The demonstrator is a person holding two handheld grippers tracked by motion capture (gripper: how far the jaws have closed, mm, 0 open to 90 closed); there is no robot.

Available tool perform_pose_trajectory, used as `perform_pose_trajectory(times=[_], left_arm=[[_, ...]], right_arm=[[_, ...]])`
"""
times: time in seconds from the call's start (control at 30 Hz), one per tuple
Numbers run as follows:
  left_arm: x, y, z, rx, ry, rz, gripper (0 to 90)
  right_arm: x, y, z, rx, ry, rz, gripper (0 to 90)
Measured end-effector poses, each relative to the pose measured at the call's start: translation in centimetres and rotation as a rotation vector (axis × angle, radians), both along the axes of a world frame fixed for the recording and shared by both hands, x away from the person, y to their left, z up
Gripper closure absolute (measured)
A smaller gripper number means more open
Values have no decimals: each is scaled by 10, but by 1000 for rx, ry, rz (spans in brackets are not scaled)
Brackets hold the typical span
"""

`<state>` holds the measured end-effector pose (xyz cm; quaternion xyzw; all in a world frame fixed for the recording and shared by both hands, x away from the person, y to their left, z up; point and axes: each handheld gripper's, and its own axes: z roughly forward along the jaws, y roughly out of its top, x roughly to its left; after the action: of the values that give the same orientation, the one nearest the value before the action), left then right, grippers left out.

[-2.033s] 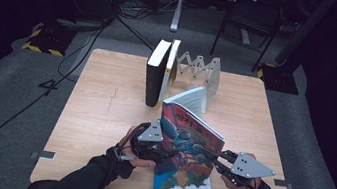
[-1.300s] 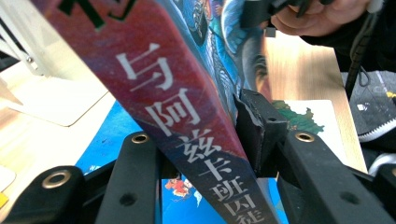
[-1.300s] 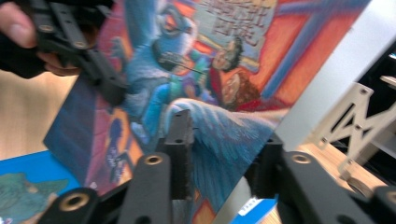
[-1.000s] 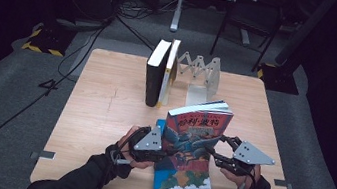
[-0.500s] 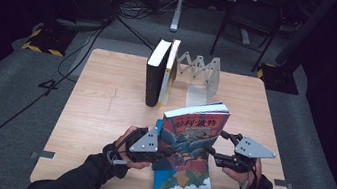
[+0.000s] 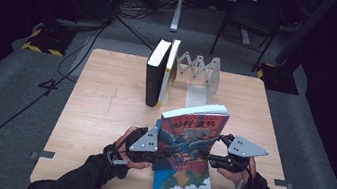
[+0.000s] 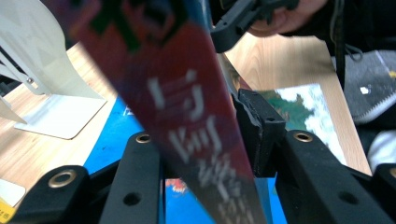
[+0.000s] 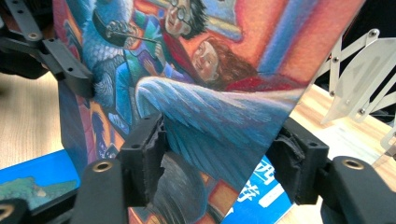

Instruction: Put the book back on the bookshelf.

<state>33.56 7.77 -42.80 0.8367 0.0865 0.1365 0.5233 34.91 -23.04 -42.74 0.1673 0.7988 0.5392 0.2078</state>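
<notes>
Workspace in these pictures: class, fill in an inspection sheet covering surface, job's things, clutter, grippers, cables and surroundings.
Surface: wooden table, light grain.
Job's things: red illustrated book held up on edge between both grippers; blue book flat beneath it.
Clutter: two upright books beside an accordion bookend.
Grippers: left gripper shut on the red book's spine side; right gripper shut on its opposite edge.
Cables: floor cables left of the table.
Surroundings: grey carpet, dark room, chair behind.
</notes>
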Motion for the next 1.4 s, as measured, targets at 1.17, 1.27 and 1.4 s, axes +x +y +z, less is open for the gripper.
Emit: perform_pose_trajectory(times=[1.17,1.27,1.4], left_arm=[[12,-6,38,-157,28,40,691],[14,-9,39,-174,46,44,715],[15,-11,40,-170,42,46,733]], right_arm=[[-2,-2,6,1,-37,-12,469],[-1,-3,6,11,-34,-16,471],[-1,-8,8,26,-43,-34,460]])
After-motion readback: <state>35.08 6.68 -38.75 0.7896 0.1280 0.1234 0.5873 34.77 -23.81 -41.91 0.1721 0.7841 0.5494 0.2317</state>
